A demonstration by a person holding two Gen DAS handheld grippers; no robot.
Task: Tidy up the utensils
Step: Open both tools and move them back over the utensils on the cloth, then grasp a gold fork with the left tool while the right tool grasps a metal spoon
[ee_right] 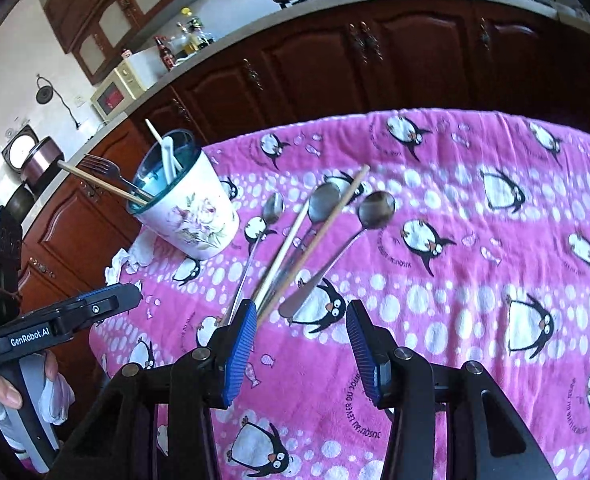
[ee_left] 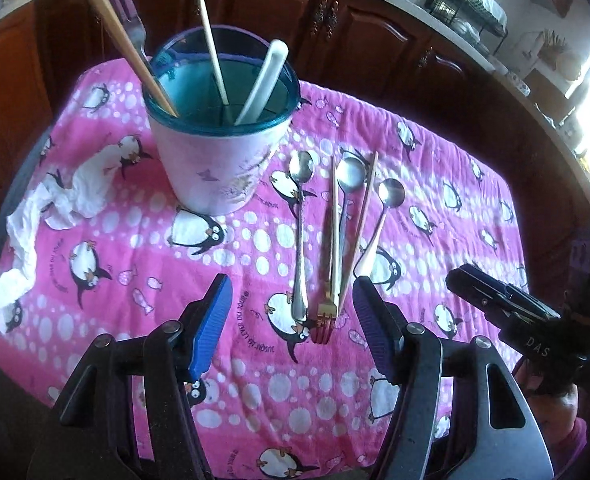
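Where cabinets [ee_right: 335,60] loom, penguin cloth [ee_right: 475,240], utensils [ee_left: 327,240]

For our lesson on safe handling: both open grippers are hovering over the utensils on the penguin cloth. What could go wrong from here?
1. The spoons, gold fork and chopsticks lie overlapping, so closing on one may drag or scatter its neighbours.
2. The cup already holds long utensils leaning outward; bumping one could tip it.
3. The right gripper and left gripper, jaws open, are close together and could collide.
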